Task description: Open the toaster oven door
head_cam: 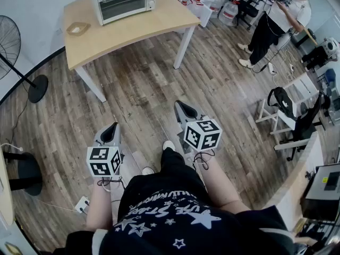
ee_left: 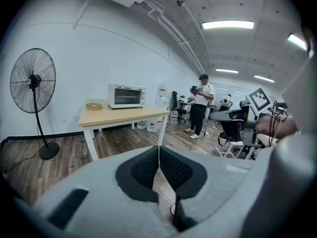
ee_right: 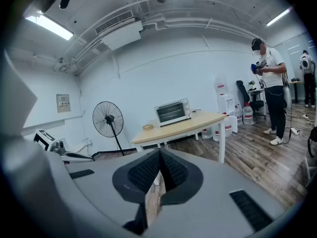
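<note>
A silver toaster oven (head_cam: 126, 3) stands with its glass door closed at the back of a light wooden table (head_cam: 138, 28). It also shows far off in the left gripper view as the toaster oven (ee_left: 126, 95) and in the right gripper view as the toaster oven (ee_right: 173, 112). My left gripper (head_cam: 113, 125) and right gripper (head_cam: 179, 107) are held low over the wood floor, well short of the table. Both are shut with nothing between the pads, as the left gripper (ee_left: 159, 148) and right gripper (ee_right: 159, 151) show in their own views.
A small tan bowl (head_cam: 78, 28) lies on the table's left end. A standing fan (head_cam: 10, 47) is at the left. A person (head_cam: 276, 20) stands at the back right near water jugs (head_cam: 229, 12). White chairs (head_cam: 287, 113) and a bag are at the right.
</note>
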Action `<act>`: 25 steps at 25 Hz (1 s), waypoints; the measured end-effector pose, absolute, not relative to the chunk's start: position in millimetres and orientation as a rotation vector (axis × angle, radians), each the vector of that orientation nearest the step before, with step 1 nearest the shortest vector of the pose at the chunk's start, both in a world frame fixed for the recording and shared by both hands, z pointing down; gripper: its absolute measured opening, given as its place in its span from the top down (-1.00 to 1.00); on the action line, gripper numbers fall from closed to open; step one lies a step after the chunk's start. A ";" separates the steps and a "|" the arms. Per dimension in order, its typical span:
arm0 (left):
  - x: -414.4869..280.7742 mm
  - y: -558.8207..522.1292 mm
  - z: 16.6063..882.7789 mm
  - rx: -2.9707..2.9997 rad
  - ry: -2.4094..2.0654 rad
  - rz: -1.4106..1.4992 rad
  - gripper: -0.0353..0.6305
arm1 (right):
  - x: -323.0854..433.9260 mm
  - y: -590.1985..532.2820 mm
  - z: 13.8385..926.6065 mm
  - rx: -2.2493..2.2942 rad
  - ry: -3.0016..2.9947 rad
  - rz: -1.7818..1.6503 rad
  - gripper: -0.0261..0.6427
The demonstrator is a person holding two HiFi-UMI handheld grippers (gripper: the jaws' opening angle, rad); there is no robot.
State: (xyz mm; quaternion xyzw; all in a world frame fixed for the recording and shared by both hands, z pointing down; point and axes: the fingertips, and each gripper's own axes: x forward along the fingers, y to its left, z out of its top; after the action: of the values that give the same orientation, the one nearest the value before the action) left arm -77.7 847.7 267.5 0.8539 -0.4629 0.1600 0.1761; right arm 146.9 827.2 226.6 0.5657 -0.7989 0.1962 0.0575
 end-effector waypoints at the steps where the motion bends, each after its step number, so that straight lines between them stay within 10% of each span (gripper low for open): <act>1: -78.4 847.2 267.4 2.421 -1.309 0.453 0.82 | 145.3 827.1 225.9 1.714 -2.424 0.592 0.92; 25: -110.2 844.8 276.9 2.395 -1.327 0.449 0.82 | 139.5 816.0 224.1 1.839 -2.389 0.656 0.91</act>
State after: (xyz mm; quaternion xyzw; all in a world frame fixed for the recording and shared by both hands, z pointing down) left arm -110.2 844.8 276.9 0.8487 -0.4703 0.1590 0.1824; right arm 139.5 816.0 224.1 0.5957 -0.7740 0.2126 0.0281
